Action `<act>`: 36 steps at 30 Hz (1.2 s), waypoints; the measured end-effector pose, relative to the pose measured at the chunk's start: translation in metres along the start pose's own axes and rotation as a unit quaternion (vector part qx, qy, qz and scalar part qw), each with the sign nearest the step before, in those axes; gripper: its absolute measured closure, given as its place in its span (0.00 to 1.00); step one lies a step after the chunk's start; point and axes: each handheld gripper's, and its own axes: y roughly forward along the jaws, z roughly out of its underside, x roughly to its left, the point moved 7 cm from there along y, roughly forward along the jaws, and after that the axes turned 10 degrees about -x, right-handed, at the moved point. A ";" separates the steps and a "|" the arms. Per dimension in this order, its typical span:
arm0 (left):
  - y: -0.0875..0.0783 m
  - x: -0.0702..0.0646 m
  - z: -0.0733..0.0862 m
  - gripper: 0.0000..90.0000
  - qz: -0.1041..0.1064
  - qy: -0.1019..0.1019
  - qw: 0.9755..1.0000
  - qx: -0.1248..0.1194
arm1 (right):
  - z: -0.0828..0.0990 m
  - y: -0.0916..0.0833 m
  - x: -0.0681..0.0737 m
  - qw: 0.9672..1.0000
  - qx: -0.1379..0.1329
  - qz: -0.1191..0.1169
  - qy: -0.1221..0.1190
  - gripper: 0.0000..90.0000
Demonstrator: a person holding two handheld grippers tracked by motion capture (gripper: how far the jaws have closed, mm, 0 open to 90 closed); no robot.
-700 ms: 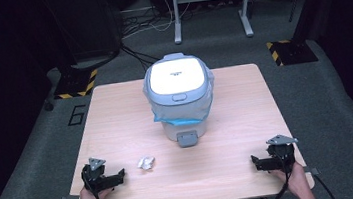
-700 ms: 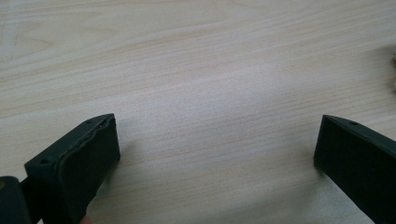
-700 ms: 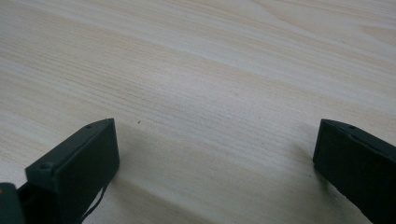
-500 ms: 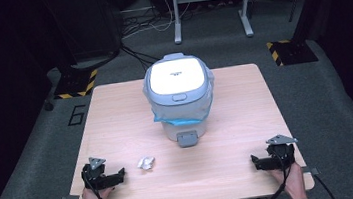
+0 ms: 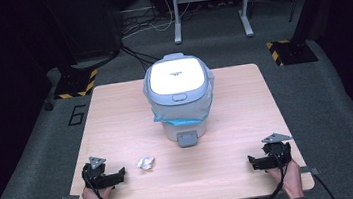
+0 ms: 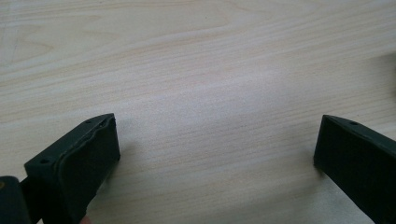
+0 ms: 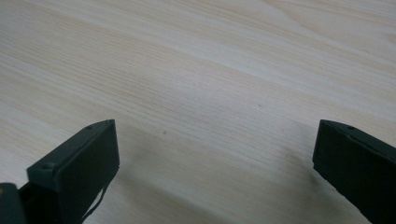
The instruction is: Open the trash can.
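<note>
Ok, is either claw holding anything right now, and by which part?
Nothing is held. The left claw and right claw are both open over bare table; the crumpled wrapper lies untouched.

Right claw (image 7: 215,161) gapes wide over bare table (image 7: 210,70).

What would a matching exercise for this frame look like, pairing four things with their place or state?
Things:
1. bin
2. crumpled wrapper
3. left gripper
4. right gripper

Place or state:
A. open, near the table's front right corner
B. small, on the wood beside the left gripper
C. lid shut, blue liner showing under the rim, at the table's middle
D. open, near the table's front left corner

Pairs: 1-C, 2-B, 3-D, 4-A
</note>
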 end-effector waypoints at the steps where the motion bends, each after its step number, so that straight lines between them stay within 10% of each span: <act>1: 0.000 0.000 0.000 0.00 0.000 0.000 1.000 0.000 | 0.000 0.000 0.000 1.000 0.000 0.000 0.000 0.00; 36: 0.000 0.000 0.000 0.00 0.001 0.002 1.000 0.002 | -0.050 0.003 0.055 0.997 -0.012 -0.059 -0.050 0.00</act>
